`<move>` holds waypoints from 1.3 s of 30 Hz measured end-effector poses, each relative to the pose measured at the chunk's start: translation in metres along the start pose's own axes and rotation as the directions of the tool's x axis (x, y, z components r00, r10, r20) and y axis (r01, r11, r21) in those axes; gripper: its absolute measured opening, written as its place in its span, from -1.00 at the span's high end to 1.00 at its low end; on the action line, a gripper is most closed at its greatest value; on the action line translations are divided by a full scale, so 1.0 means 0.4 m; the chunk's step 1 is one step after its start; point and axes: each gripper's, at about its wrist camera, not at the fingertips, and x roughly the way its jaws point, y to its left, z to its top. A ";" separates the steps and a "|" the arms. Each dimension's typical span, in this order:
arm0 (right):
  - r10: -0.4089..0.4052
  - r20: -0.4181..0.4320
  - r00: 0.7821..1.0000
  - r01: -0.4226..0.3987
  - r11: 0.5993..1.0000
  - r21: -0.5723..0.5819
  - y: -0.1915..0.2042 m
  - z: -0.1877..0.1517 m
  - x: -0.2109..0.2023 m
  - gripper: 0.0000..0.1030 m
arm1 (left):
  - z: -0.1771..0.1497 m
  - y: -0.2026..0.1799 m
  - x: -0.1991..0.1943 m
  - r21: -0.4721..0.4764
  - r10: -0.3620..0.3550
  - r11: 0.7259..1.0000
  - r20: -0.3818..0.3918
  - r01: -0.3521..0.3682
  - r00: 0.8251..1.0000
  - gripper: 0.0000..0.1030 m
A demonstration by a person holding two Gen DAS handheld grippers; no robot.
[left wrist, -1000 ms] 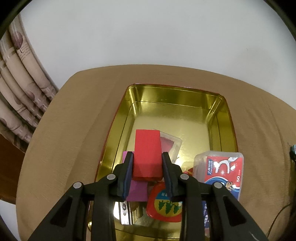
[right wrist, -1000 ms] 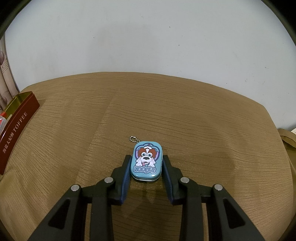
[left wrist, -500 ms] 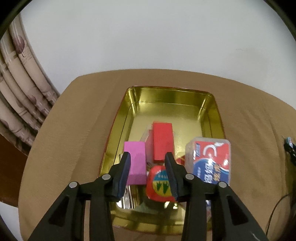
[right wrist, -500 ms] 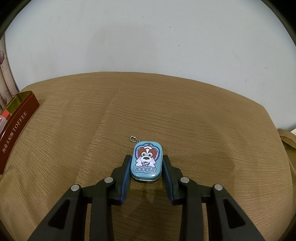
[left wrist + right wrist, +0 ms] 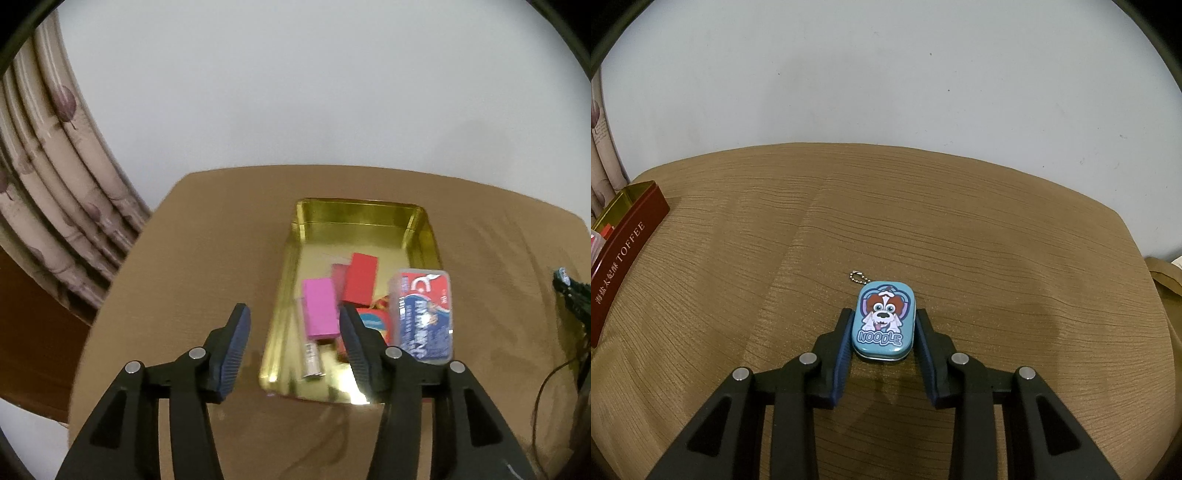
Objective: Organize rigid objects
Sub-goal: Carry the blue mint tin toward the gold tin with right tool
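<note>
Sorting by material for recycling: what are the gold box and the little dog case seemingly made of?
Gold box: likely tinplate, glossy; its inner walls mirror the contents. Dog case: probably printed metal tin, smooth enamel-like gloss with a silvery seam along its bottom edge, though plastic is possible.

Two wrist fisheyes, angled steeply down over tabletop (image 5: 184, 258); both show gold tin (image 5: 369, 214), left edge in right view.
</note>
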 end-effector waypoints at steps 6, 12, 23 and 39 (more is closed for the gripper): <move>0.000 0.000 1.000 0.000 1.000 -0.001 -0.003 -0.001 0.001 0.36 | -0.003 0.050 -0.038 0.068 0.099 0.993 0.030 -0.101 0.995 -0.02; 0.000 0.000 1.000 0.000 1.000 -0.001 -0.003 -0.001 0.002 0.37 | -0.030 0.098 -0.036 -0.065 0.087 0.994 0.026 -0.085 0.996 -0.11; -0.021 0.005 1.000 0.021 1.000 -0.017 0.005 0.002 0.005 0.38 | -0.133 0.051 0.011 -0.192 0.101 0.977 0.024 -0.094 0.995 -0.23; -0.057 -0.019 0.998 0.057 0.998 0.017 0.038 0.014 0.005 0.38 | -0.147 0.070 -0.005 -0.235 0.104 0.968 0.039 -0.092 0.994 -0.47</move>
